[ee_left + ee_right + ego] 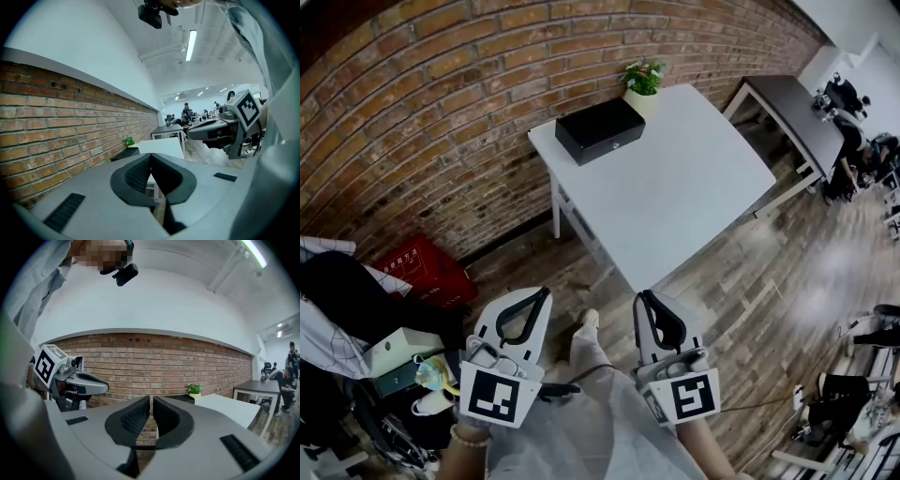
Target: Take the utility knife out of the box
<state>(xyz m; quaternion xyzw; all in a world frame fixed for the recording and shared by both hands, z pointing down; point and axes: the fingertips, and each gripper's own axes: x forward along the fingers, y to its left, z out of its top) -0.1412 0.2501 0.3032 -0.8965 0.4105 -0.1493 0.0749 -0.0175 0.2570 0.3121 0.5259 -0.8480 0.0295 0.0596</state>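
A closed black box sits at the back left of a white table, next to the brick wall; no utility knife shows. Both grippers hang well short of the table, over the wood floor. My left gripper is shut with nothing between its jaws. My right gripper is shut and empty too. In the left gripper view the box lies far ahead beyond the jaw tips. In the right gripper view the box shows just past the tips.
A small potted plant stands behind the box. A red basket and clutter lie at the lower left by the brick wall. A dark table and seated people are at the right.
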